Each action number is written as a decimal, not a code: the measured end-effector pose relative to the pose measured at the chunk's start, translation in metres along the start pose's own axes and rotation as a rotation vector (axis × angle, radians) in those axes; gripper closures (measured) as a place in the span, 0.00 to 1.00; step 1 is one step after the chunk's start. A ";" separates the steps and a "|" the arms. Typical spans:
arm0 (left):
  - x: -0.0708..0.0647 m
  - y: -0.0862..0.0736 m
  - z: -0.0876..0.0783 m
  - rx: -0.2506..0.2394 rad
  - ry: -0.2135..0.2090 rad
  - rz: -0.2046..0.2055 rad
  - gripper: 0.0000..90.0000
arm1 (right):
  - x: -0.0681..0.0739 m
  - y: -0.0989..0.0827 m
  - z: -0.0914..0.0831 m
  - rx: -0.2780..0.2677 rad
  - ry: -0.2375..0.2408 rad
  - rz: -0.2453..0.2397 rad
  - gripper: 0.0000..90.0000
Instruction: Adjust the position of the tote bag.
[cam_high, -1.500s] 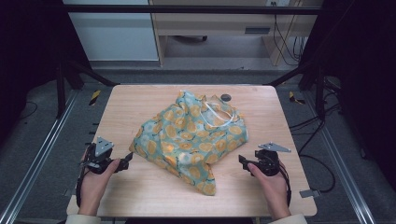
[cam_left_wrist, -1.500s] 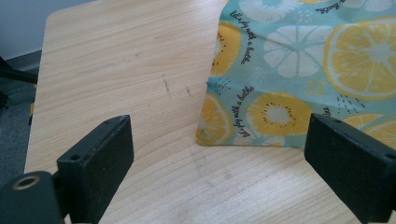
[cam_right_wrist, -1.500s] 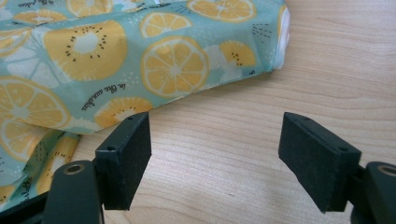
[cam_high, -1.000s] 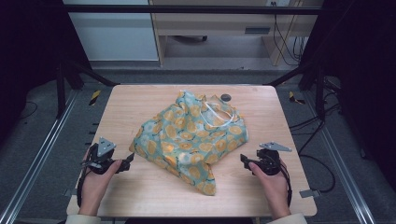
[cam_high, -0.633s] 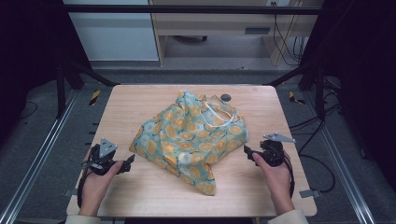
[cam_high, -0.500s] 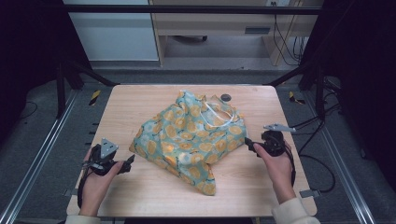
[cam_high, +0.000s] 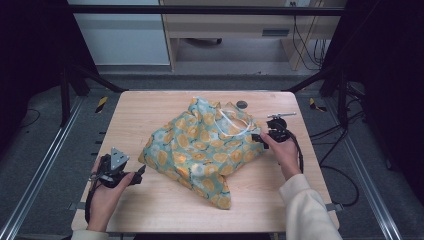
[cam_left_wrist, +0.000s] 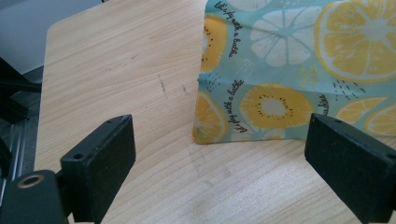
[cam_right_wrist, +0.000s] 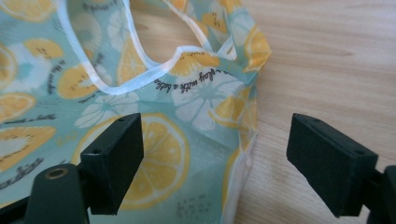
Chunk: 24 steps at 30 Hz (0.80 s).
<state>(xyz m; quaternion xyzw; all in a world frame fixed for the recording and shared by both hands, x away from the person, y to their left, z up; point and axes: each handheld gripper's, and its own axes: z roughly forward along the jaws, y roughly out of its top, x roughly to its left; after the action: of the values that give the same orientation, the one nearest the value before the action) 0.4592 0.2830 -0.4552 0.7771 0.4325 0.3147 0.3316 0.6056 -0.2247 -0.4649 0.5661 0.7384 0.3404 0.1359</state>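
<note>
A teal cloth bag (cam_high: 205, 145) printed with orange and lemon slices lies crumpled in the middle of the wooden table (cam_high: 145, 112). Its white-trimmed handles face the far right. My left gripper (cam_high: 141, 172) rests near the front left, open, with the bag's corner (cam_left_wrist: 224, 126) lying just beyond its jaws (cam_left_wrist: 219, 154). My right gripper (cam_high: 258, 137) is at the bag's right edge beside the handle. Its jaws have just been opening and stand wide (cam_right_wrist: 215, 140). The bag's edge (cam_right_wrist: 205, 102) lies between them, and the pads do not press it.
A small dark round object (cam_high: 242, 104) sits on the table just behind the bag. Black frame rails run along both sides of the table. Cables (cam_high: 325, 135) trail off the right side. Bare wood stretches along the front and the far left.
My right hand has moved from the table's front right corner away from the person, up to the bag's right edge. The left hand and the bag have stayed put.
</note>
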 end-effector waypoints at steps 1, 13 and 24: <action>0.000 0.000 0.000 -0.001 0.000 0.000 0.10 | 0.000 0.000 0.004 0.010 -0.006 -0.010 0.21; -0.002 0.001 0.000 -0.001 0.005 0.009 0.10 | 0.014 -0.011 0.015 0.071 -0.011 -0.122 0.37; -0.001 0.006 -0.010 -0.067 -0.052 -0.050 0.12 | 0.018 -0.011 0.017 0.077 -0.007 -0.202 0.97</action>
<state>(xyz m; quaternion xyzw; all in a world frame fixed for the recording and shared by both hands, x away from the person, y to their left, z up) 0.4541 0.2821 -0.4452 0.7625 0.4321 0.3003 0.3764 0.6015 -0.2033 -0.4815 0.4949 0.8037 0.2943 0.1504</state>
